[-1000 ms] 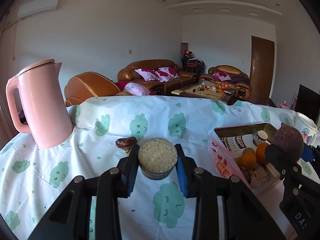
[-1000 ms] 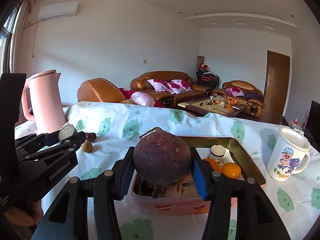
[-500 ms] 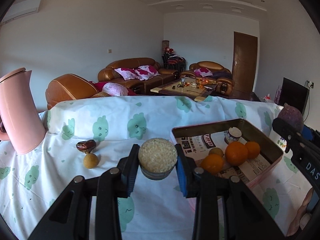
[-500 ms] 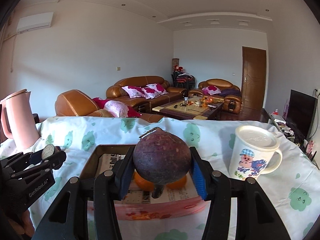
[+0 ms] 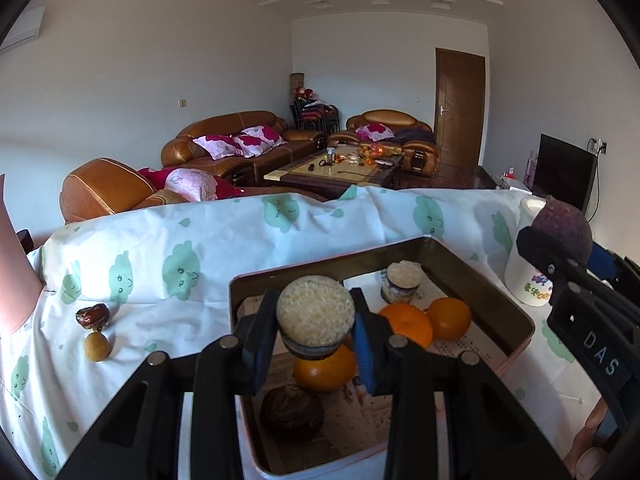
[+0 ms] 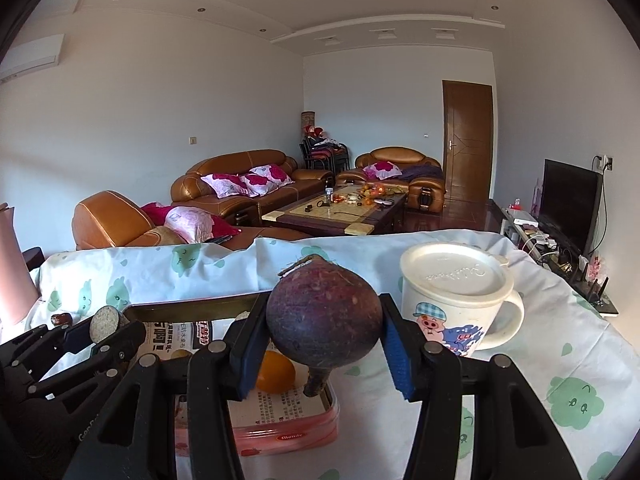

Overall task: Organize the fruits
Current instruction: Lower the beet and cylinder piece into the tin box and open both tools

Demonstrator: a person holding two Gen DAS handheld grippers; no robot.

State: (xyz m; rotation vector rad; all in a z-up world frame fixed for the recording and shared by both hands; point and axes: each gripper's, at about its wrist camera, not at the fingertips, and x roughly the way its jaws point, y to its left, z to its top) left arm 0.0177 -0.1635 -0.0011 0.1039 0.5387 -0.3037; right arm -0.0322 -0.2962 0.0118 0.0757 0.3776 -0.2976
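Observation:
My left gripper [image 5: 315,330] is shut on a short sugarcane piece [image 5: 315,316] and holds it over the metal tin tray [image 5: 516,316]. The tray holds several oranges [image 5: 448,318], another sugarcane piece [image 5: 403,287] and a dark round fruit [image 5: 291,408]. My right gripper [image 6: 323,344] is shut on a purple round radish [image 6: 323,320] above the tray's right end [image 6: 280,434]; it also shows in the left wrist view [image 5: 560,240]. A red date [image 5: 93,315] and a small brown longan [image 5: 97,346] lie on the cloth left of the tray.
A white lidded mug [image 6: 456,300] with a cartoon pig stands right of the tray. A pink kettle [image 5: 12,264] is at the far left. The table has a white cloth with green clouds [image 5: 180,264]. Sofas stand beyond the far edge.
Both grippers have swung right with their loads. The left one now hovers over the tray; the right one is over the tray's right end, nearer the mug.

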